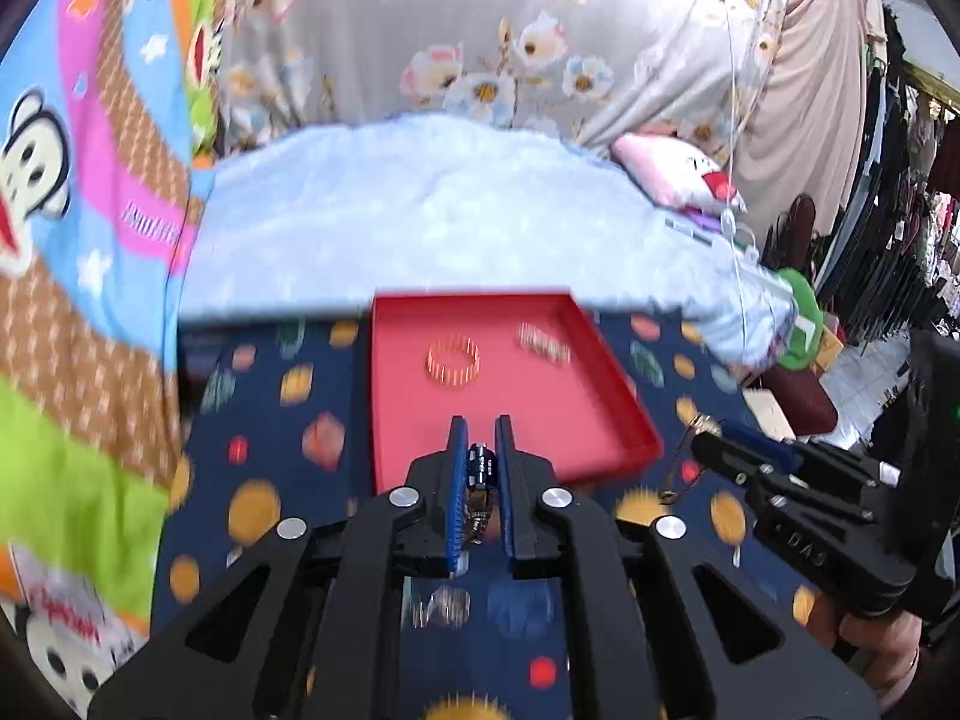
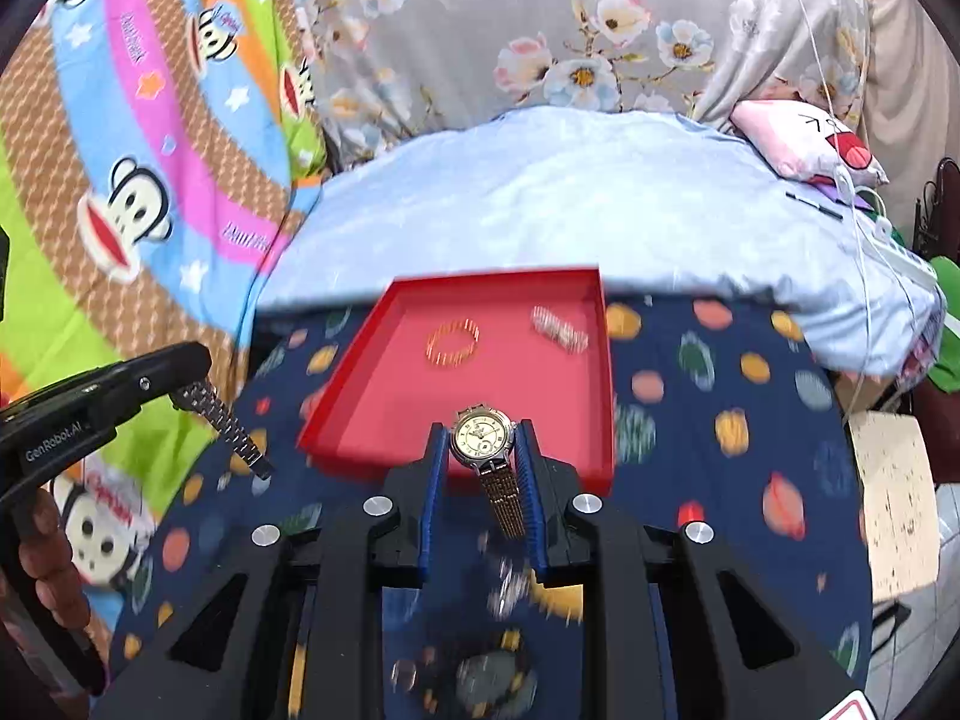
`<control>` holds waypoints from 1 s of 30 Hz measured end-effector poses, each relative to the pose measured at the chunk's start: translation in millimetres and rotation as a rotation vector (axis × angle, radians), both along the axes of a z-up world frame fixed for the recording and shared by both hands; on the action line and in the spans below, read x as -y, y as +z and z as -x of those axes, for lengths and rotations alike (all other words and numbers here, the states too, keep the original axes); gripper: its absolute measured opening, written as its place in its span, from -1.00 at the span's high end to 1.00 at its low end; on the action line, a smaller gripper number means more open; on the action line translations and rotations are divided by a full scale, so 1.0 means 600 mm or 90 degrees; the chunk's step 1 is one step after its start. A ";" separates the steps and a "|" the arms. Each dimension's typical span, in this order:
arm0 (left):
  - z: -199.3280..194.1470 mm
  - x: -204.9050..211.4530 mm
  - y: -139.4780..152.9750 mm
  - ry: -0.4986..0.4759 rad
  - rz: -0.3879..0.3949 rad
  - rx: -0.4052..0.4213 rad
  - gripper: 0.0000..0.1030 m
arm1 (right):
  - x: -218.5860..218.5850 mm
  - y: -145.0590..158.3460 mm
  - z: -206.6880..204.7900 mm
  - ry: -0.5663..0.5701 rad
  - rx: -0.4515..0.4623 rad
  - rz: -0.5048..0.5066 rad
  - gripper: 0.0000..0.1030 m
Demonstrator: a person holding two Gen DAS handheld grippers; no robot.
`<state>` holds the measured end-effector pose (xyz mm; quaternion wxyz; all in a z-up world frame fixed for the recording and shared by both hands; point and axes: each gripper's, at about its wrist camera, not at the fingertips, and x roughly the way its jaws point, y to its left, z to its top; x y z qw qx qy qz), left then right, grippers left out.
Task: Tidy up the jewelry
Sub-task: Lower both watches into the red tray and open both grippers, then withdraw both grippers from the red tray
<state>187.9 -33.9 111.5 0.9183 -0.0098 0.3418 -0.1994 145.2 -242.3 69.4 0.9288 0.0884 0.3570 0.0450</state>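
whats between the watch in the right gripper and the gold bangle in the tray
Only bare red tray floor. In the right wrist view, the watch is held over the tray's near edge, and nothing lies between it and the gold bangle.

Left gripper (image 1: pixel 480 468) clamping a steel watch (image 1: pixel 482 468), right gripper (image 2: pixel 483 450) pinching a gold-faced watch (image 2: pixel 483 433), both hovering side by side.

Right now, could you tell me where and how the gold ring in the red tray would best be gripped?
Probably across its band from above. The gold ring lies flat on the floor of the red tray, opening upward, apart from the silver bracelet. Its sides stand clear, so the fingers could straddle one arc of the band, though both grippers are full.
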 end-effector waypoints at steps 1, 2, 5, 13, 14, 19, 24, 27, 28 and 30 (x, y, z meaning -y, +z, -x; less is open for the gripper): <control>-0.015 0.009 0.005 0.000 -0.001 0.009 0.84 | 0.005 0.002 -0.020 0.000 0.002 -0.003 0.59; -0.033 0.018 0.009 0.002 -0.002 0.014 0.84 | 0.007 0.003 -0.035 -0.001 0.003 -0.008 0.59; -0.086 0.042 0.003 -0.004 0.004 0.003 0.84 | 0.015 -0.002 -0.100 0.003 -0.002 -0.024 0.59; -0.193 0.072 -0.084 0.022 -0.025 -0.067 0.84 | 0.010 -0.060 -0.199 0.003 -0.049 -0.020 0.59; -0.201 0.075 -0.099 0.023 -0.032 -0.074 0.84 | 0.011 -0.072 -0.208 0.003 -0.059 -0.019 0.59; -0.223 0.075 -0.129 0.031 -0.033 -0.083 0.81 | 0.010 -0.108 -0.226 0.000 -0.084 -0.005 0.57; -0.216 0.062 -0.118 0.059 -0.031 -0.060 -0.05 | 0.019 -0.088 -0.207 -0.028 -0.052 0.016 0.36; -0.192 0.047 -0.104 0.064 -0.047 -0.041 -0.11 | 0.026 -0.066 -0.175 -0.038 -0.035 0.021 0.29; -0.184 0.041 -0.102 0.066 -0.053 -0.039 -0.12 | 0.029 -0.060 -0.162 -0.040 -0.031 0.021 0.21; -0.162 0.026 -0.098 0.074 -0.063 -0.036 -0.12 | 0.031 -0.052 -0.134 -0.042 -0.028 0.022 0.13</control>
